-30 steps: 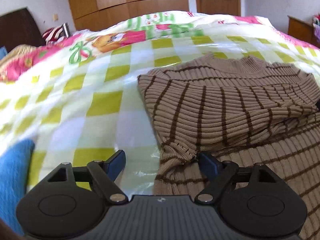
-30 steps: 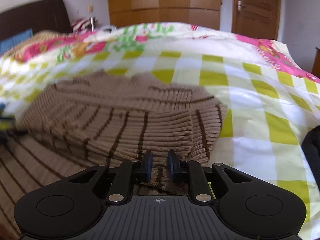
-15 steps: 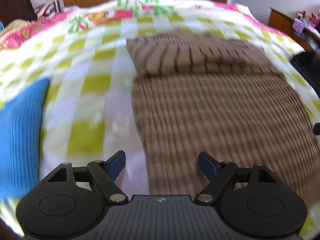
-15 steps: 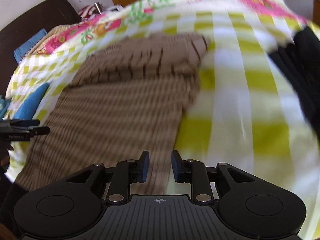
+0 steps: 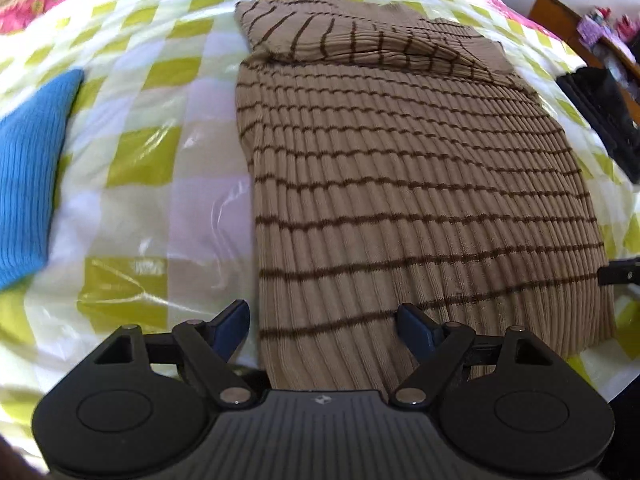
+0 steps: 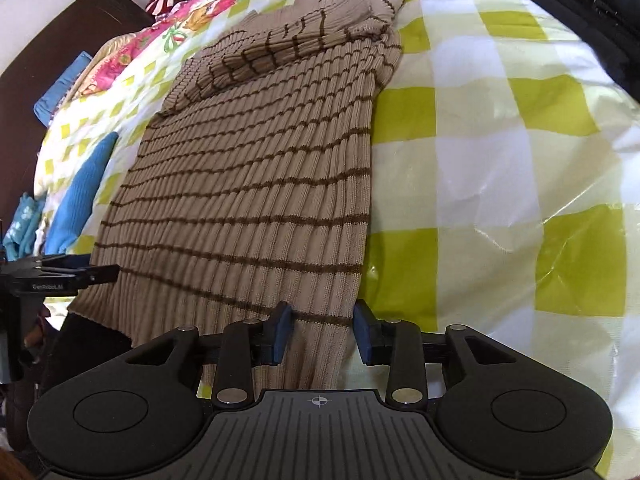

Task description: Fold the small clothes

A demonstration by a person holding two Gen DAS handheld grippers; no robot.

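both hand-held grippers pulled back to hem, sweater (image 5: 420, 184) lengthwise, collar far

Striped tan sweater (image 5: 420, 184), sleeves folded

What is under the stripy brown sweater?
Under the brown striped sweater lies a clear plastic sheet over the green-checked bedspread. The sweater's folded-in sleeves rest on top. Anything directly beneath it is covered.
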